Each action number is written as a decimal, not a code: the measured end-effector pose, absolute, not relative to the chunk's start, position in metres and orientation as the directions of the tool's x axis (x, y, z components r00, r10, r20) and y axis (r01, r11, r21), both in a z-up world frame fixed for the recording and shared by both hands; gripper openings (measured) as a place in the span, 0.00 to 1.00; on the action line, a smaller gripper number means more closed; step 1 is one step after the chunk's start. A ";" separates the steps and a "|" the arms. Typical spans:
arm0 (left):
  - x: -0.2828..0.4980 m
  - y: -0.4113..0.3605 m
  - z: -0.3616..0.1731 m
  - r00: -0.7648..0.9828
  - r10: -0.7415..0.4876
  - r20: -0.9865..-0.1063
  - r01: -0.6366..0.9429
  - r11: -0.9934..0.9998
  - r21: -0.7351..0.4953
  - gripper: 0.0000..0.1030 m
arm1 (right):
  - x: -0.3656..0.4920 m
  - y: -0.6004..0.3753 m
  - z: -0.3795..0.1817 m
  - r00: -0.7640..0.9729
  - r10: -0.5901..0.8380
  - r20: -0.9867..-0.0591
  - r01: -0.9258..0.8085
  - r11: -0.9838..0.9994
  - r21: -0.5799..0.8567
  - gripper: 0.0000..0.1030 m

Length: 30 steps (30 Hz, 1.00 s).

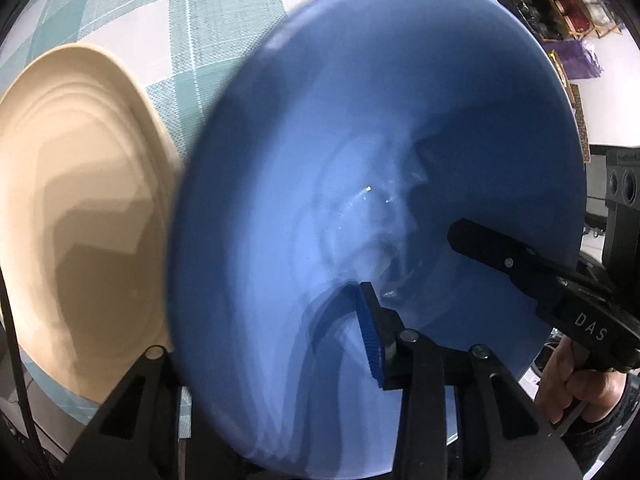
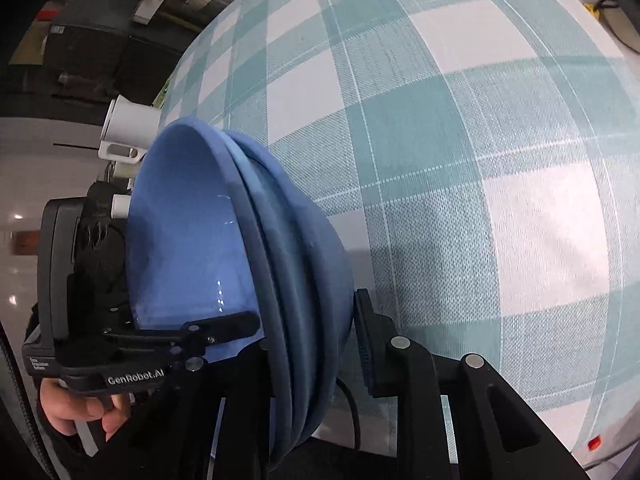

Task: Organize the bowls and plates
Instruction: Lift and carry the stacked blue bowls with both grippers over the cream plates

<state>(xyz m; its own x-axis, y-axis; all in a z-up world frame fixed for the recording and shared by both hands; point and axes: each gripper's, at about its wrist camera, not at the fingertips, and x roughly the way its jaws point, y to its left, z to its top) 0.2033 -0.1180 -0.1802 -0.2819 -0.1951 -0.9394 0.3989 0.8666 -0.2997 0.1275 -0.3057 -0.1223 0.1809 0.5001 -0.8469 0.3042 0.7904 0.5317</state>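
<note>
So we've got the stack of blue plates (image 2: pixel 280 280) tipped up above the teal checked tablecloth (image 2: pixel 480 160), with the right gripper (image 2: pixel 312 344) clamped over its rim. Our left gripper (image 1: pixel 264 344) straddles the near edge, though we can't tell if it's actually pinching, and a cream plate (image 1: pixel 80 200) lies just beside on the cloth.

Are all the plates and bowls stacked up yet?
Not quite. Done: the round blue dishes are nested into one stack. In hand: the right claw grips that stack, and the left claw reaches over its rim. Left: the round cream plate lies by itself on the teal checked tablecloth, unstacked.
</note>
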 end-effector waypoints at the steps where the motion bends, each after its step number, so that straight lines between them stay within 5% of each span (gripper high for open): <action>1: 0.203 -0.116 -0.181 -0.287 -0.194 -0.938 0.398 0.866 -0.301 0.34 | 0.127 -0.305 -0.122 0.180 0.501 -0.847 0.306 0.789 0.532 0.19; 30: 0.199 -0.016 -0.118 -0.199 -0.250 -0.947 0.340 0.889 -0.306 0.34 | 0.168 -0.244 -0.035 0.194 0.513 -0.836 0.198 0.814 0.546 0.19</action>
<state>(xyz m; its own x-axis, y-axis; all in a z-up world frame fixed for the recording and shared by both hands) 0.1989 -0.0159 -0.1179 -0.1990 -0.2504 -0.9475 0.3400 0.8891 -0.3064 0.1683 -0.2438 -0.0352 0.1944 0.5135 -0.8358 0.1984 0.8139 0.5461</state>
